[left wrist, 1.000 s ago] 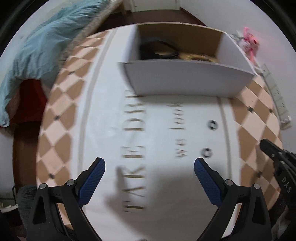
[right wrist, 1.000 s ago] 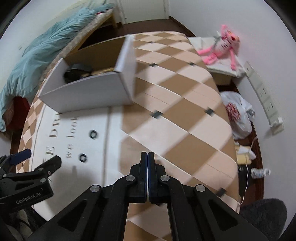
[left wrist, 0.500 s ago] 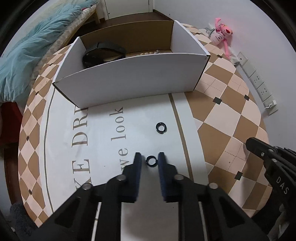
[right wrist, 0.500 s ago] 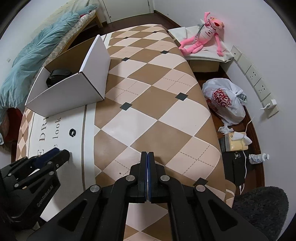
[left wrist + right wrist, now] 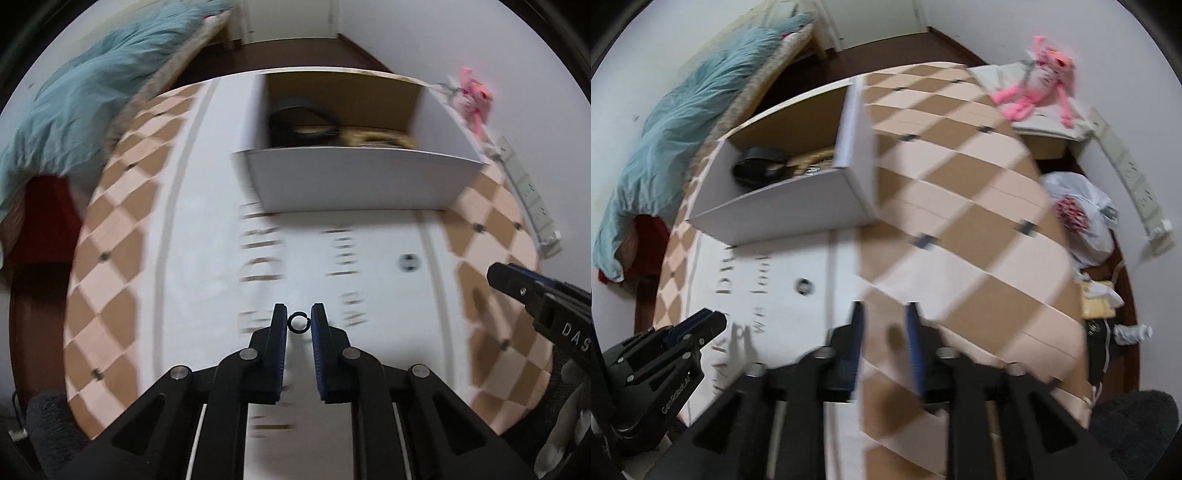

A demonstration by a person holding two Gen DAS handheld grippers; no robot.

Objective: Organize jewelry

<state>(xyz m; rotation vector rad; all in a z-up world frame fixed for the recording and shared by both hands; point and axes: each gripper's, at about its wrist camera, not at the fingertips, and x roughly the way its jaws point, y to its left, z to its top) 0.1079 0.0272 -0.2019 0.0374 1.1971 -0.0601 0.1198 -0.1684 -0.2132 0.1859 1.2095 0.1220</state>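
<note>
Right tongs (image 5: 884, 314) have parted; left tongs (image 5: 298, 322) pinch ring (image 5: 298, 322) upright.

Changes only:

Left gripper (image 5: 299, 323): jaws wide apart 1.0 s ago, narrowed around small black ring (image 5: 298, 322) at 0.5 s, now closed onto it; ring pinched between blue pads. Ring appears raised off white cloth, though blur leaves this uncertain.

Right gripper (image 5: 884, 325): pressed fully together in both earlier views, now parted, nothing between fingers.

Second ring (image 5: 408, 262): seen at 12 o'clock of held ring before, now at 2 o'clock, farther off.
</note>
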